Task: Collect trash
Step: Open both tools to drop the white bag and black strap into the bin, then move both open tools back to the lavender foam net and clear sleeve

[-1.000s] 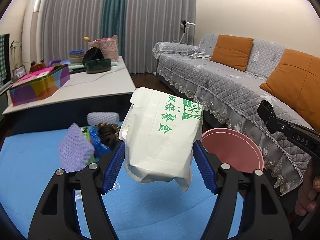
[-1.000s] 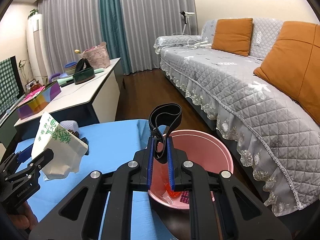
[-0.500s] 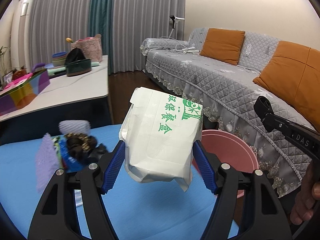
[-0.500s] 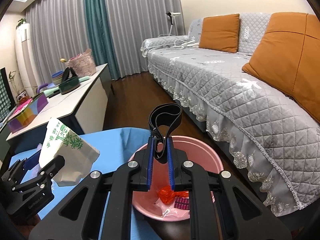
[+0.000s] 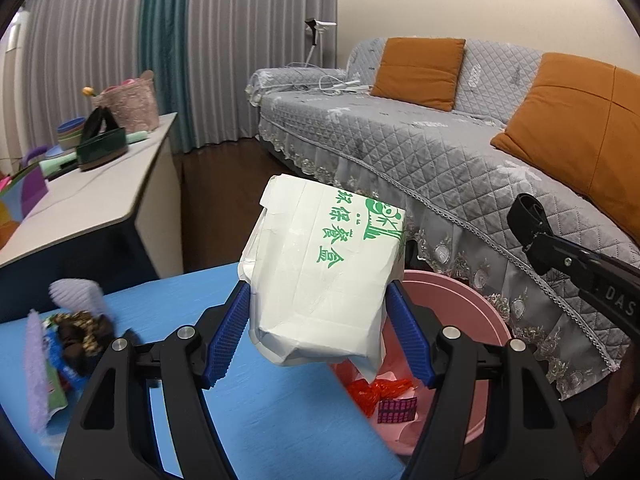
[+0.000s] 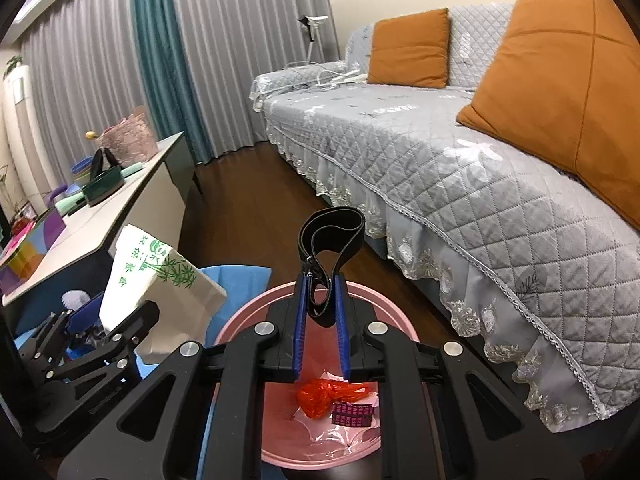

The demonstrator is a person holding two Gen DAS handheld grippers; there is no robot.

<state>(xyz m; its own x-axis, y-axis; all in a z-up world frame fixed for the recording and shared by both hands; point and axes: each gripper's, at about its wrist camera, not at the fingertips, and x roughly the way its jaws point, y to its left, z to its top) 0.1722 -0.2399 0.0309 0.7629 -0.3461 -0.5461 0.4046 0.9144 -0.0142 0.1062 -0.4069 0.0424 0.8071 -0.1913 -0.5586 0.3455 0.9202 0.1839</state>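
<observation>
Pink basin stands on floor, just beside the table's blue-covered corner and below sofa skirt; judged as the trash bin, placed low so items can drop in off the table edge. Already holds a red plastic wrapper, a small purple-patterned packet and clear film.

White paper takeaway box: carried by left gripper, fingers set wide, pads pressing both side walls. Held w/ base toward the camera, over the table edge next to the basin rim; probably for release into basin. Box is creased, green printed characters and a bamboo motif, lid flap folded.

Black elastic strap loop: pinched in right gripper, fingers narrow. Loop stands up above the tips, directly over basin; drop looks near.

Remaining trash at table's left: lilac foam nets, dark wrapper, approx. untouched.
</observation>
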